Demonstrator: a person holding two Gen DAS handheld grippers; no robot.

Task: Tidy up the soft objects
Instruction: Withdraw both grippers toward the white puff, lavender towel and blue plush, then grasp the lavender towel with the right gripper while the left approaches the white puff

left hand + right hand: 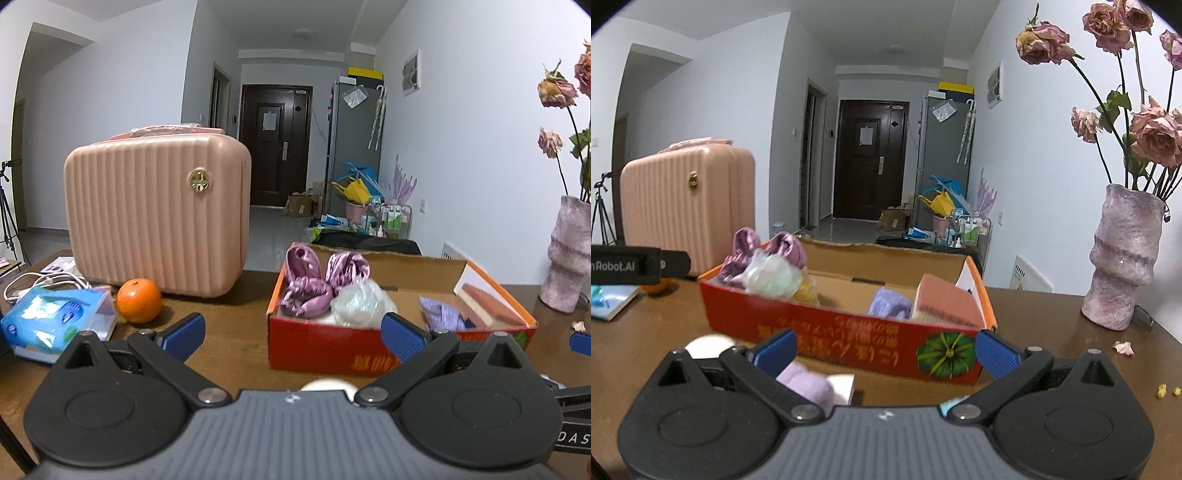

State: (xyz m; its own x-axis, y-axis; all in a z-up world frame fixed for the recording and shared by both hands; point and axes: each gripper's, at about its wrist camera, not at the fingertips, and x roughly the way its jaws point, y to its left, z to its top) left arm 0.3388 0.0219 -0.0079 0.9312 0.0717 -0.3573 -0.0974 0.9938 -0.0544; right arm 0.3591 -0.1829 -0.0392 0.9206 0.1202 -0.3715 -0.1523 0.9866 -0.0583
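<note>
A red cardboard box (325, 349) (849, 338) stands on the brown table. In it lie shiny purple fabric pieces (314, 286) (783, 245), a clear crumpled bag (360, 302) (772, 277), a lavender cloth (441, 315) (888, 302) and a pink sponge block (487, 304) (945, 304). My left gripper (293, 336) is open and empty in front of the box. My right gripper (886, 352) is open over the table before the box, above a lilac soft item (809, 384) and a white pad (844, 387). A white round item (709, 347) (328, 385) lies near it.
A pink ribbed case (159, 210) (687, 210) stands at the back left. An orange (139, 301), a blue tissue pack (55, 323) and white cables (40, 282) lie left. A pink vase of dried roses (1123, 258) (569, 254) stands right. Petal crumbs (1123, 347) dot the table.
</note>
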